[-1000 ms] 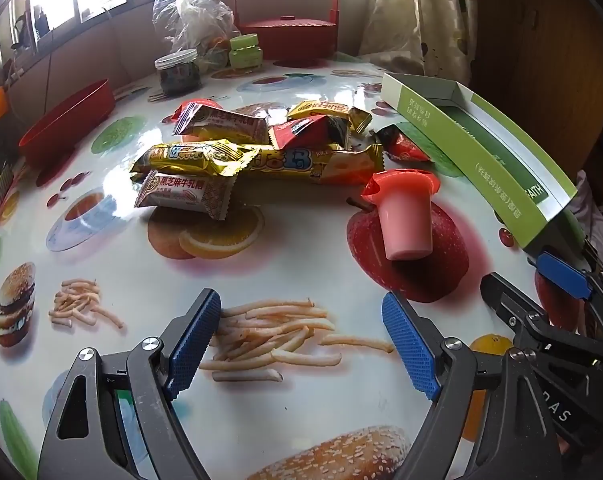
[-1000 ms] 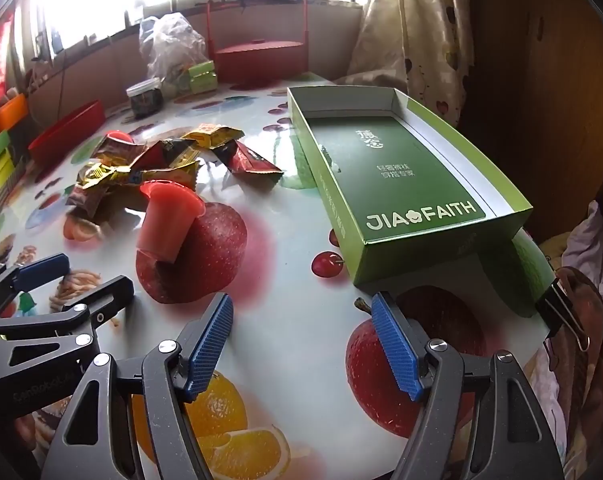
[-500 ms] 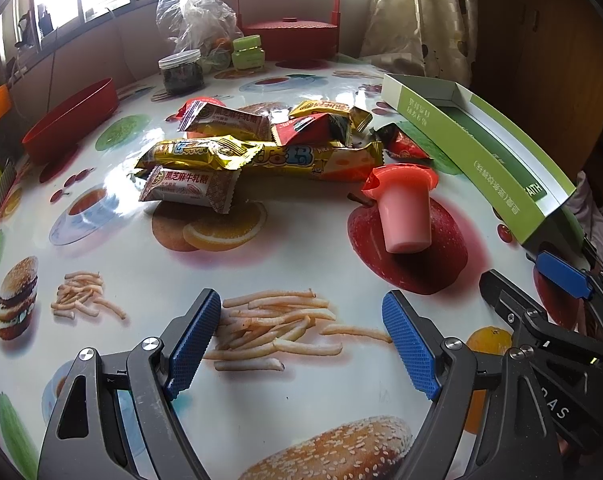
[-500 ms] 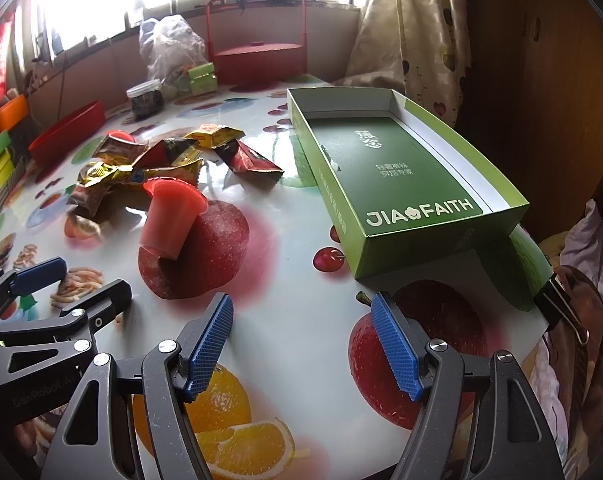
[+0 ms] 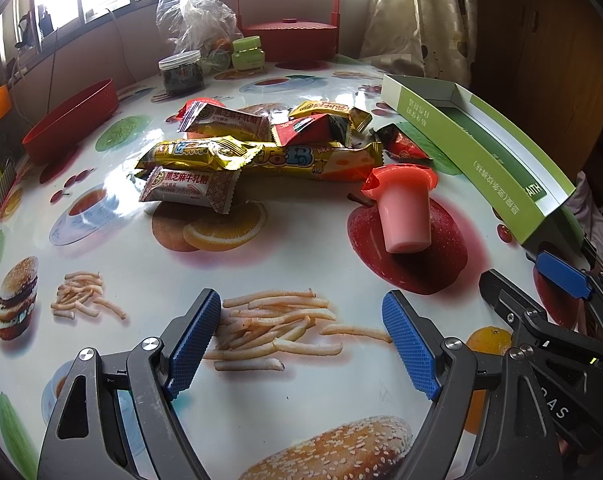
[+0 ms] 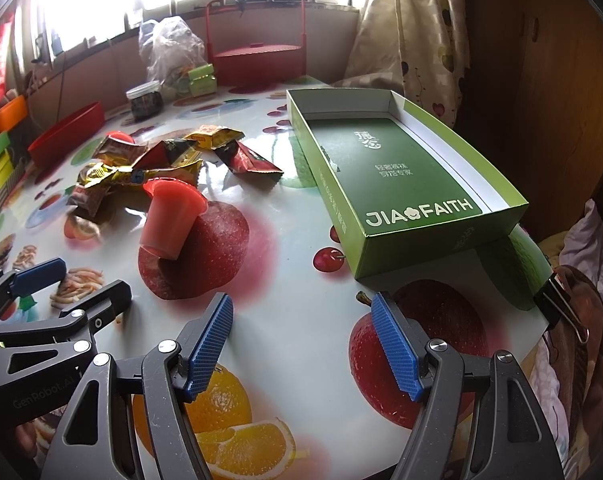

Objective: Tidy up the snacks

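My left gripper (image 5: 301,332) and right gripper (image 6: 301,344) hover, fingers wide and empty; snacks (image 5: 237,156) remain piled on the counter (image 5: 301,256), green box (image 6: 401,168) unfilled.

Daylight pours through a row of windows (image 6: 173,4) above a low tan wall (image 5: 113,60), glaring off a glossy counter (image 5: 309,248) printed with fruit, fries and burgers. A cream curtain (image 6: 413,40) with a small dark pattern hangs at the far corner, beside a dark wooden cabinet (image 6: 541,80) that stands in shadow along one side.
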{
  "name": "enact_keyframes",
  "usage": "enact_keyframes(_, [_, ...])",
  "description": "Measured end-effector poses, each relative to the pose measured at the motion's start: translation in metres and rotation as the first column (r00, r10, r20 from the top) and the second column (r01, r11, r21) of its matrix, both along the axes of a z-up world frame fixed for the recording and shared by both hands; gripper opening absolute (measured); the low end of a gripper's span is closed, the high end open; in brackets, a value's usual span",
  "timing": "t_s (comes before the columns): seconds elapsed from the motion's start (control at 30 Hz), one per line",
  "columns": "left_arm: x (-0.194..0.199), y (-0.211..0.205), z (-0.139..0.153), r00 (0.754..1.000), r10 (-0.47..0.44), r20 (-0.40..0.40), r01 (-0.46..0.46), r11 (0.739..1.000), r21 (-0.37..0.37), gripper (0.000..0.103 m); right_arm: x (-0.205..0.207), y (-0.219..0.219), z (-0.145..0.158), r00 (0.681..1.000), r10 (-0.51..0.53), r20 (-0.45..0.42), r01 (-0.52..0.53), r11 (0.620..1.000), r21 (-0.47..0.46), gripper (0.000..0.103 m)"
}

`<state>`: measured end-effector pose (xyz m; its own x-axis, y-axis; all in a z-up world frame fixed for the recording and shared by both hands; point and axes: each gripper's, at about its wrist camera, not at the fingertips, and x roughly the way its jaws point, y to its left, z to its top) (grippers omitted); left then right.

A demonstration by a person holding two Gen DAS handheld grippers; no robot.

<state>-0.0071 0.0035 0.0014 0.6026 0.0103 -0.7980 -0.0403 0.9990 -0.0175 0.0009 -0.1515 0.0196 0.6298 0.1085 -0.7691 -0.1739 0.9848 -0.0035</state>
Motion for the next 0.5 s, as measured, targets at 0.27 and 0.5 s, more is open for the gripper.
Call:
enact_keyframes(0.27, [-0.0013, -0.0005, 0.0005, 1.0, 0.0, 0.001, 0.0, 1.0, 0.0, 0.083, -0.0008, 0.0002, 0.0006, 1.0, -0.001, 0.001, 0.001, 1.0, 0.0, 0.072])
enact_keyframes(0.5, [-0.0014, -0.0015, 0.0023, 1.0, -0.001, 0.004, 0.001, 1.0, 0.001, 0.083, 0.0, 0.0009, -0.0009, 1.0, -0.001, 0.004, 0.001, 1.0, 0.0, 0.072])
